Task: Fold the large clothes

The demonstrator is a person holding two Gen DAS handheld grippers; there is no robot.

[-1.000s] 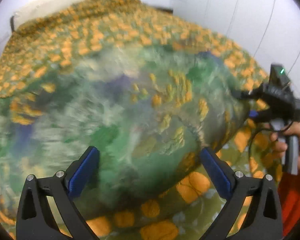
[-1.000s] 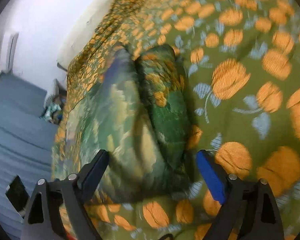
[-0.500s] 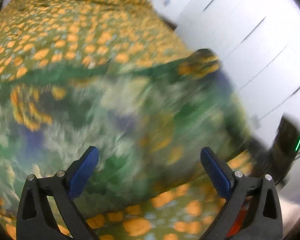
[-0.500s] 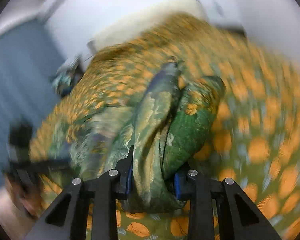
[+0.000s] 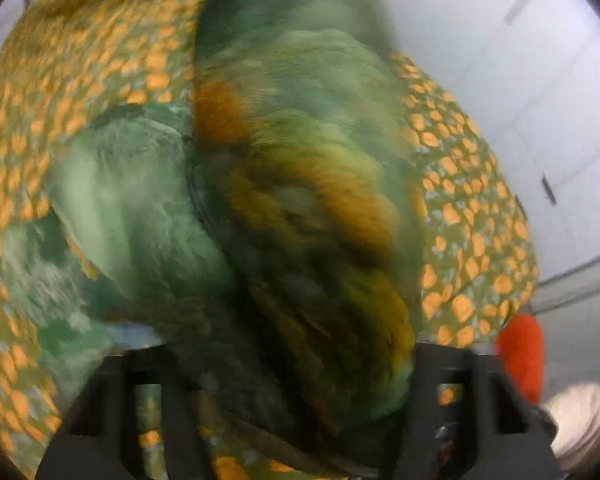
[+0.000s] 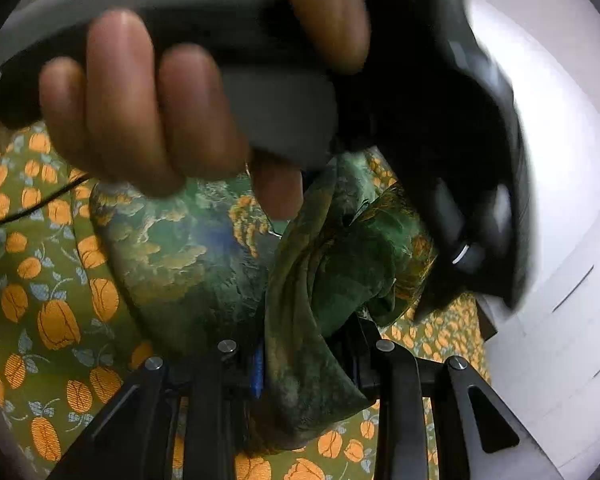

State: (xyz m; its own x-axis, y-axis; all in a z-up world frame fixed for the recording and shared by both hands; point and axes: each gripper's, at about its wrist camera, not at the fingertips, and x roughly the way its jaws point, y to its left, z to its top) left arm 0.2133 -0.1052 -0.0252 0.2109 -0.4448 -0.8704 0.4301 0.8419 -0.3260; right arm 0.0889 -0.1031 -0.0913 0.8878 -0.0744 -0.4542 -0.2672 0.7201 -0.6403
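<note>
The green patterned garment [image 5: 300, 200] is blurred in the left wrist view and hangs bunched in front of the camera. My left gripper [image 5: 296, 392] is closing, and the thick bundle fills the gap between its black fingers and hides the pads. In the right wrist view my right gripper [image 6: 306, 364] is shut on a twisted fold of the garment [image 6: 180, 260]. The rest of the cloth lies spread on the bedspread [image 6: 40, 280]. Close above it, a hand [image 6: 140, 100] grips the grey handle of the other tool.
The olive bedspread with orange flowers [image 5: 80, 60] covers the bed under everything. White wardrobe doors [image 5: 520, 80] stand to the right. A thin black cable [image 6: 28, 210] runs across the bedspread at the left. A red-orange patch [image 5: 520, 356] shows at the lower right.
The right gripper shut on a fold of the garment and swung across until it sits just below the hand on the other tool. The left gripper rose, and cloth now fills its gap.
</note>
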